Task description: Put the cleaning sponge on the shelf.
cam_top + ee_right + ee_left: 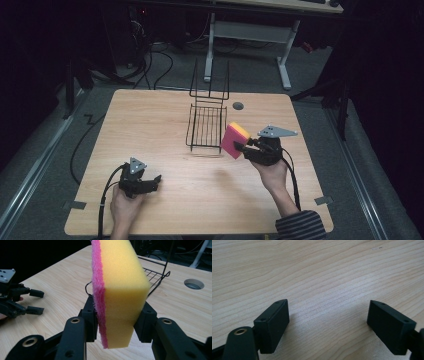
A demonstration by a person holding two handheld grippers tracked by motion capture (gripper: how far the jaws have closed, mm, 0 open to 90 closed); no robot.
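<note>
In the high view, the right gripper (239, 146) pinches a sponge (234, 140) in the air just at four o'clock of the wire rack (206, 126); the left gripper (156, 181) rests at seven o'clock on the table (150, 125).

In the left gripper view, its jaws stand spread over bare wood.

In the right gripper view, both jaws press the sponge's pink and yellow faces, the rack at one o'clock behind.

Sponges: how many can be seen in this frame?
1. The yellow and pink sponge is clamped upright in the right claw, lifted off the table just right of the black wire rack. None lies in the rack or near the left claw.
</note>
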